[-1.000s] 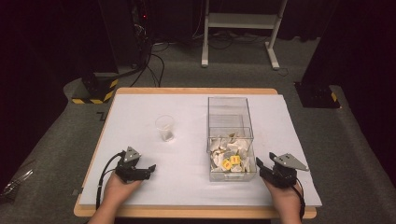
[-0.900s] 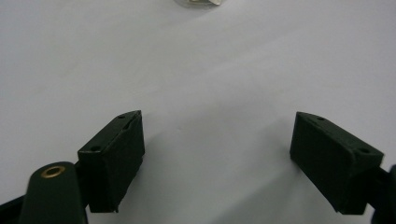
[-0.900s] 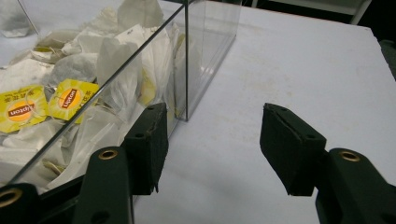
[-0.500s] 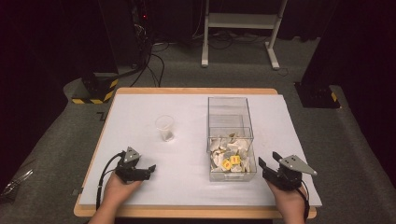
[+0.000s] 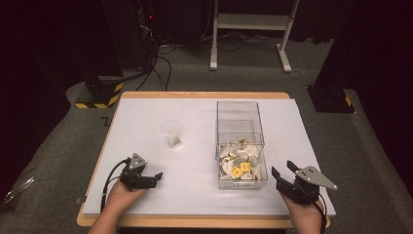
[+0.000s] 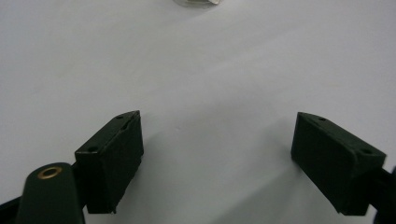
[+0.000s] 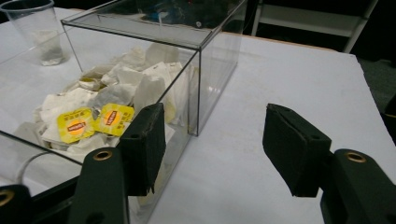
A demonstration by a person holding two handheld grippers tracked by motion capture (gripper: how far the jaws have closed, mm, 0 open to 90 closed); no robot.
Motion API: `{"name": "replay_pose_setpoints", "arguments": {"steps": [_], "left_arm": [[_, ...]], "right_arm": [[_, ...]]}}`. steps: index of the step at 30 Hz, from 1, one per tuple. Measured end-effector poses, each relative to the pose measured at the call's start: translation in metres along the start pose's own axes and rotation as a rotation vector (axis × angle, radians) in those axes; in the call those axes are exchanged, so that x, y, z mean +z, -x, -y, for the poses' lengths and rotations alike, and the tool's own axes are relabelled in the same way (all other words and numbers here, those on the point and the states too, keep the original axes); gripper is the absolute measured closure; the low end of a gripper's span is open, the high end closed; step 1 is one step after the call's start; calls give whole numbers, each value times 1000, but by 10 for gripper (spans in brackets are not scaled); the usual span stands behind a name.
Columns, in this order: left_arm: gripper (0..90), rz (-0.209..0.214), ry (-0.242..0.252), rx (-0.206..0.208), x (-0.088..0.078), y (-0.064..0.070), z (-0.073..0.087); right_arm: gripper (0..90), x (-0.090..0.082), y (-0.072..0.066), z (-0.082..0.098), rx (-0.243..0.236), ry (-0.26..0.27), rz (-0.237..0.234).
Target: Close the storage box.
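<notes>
A clear plastic box stands right of centre on the white table, its near end heaped with tea bags, two of them with yellow tags. A clear plastic cup with a tea bag inside stands to the left of the box. My right gripper hovers just right of the box's near corner, open and empty; in the right gripper view its left jaw overlaps the box wall. My left gripper rests near the front left, pointing right, open over bare table.
The white table top has bare room between cup and box and along its far side. The wooden table edge runs close behind both hands. Beyond the table are dark floor, cables and a white stand.
My right gripper has drifted a little to the right and risen slightly beside the box. The left gripper, cup and box have stayed put.
</notes>
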State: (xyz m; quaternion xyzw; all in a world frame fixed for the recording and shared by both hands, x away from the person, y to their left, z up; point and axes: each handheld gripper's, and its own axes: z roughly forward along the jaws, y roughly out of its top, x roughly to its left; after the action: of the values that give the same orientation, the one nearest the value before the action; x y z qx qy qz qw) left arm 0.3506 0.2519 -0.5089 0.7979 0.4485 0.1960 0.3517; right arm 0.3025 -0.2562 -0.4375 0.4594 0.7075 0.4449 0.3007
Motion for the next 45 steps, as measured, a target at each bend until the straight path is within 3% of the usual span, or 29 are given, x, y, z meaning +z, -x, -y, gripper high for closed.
{"name": "replay_pose_setpoints", "arguments": {"steps": [19, 45], "left_arm": [[139, 6, -28, 13, 4, -1, -6], [134, 11, -35, 11, 5, -1, -8]], "right_arm": [[395, -15, -23, 6, 7, 6, -83], [347, 6, -35, 23, -7, -75, -139]]}}
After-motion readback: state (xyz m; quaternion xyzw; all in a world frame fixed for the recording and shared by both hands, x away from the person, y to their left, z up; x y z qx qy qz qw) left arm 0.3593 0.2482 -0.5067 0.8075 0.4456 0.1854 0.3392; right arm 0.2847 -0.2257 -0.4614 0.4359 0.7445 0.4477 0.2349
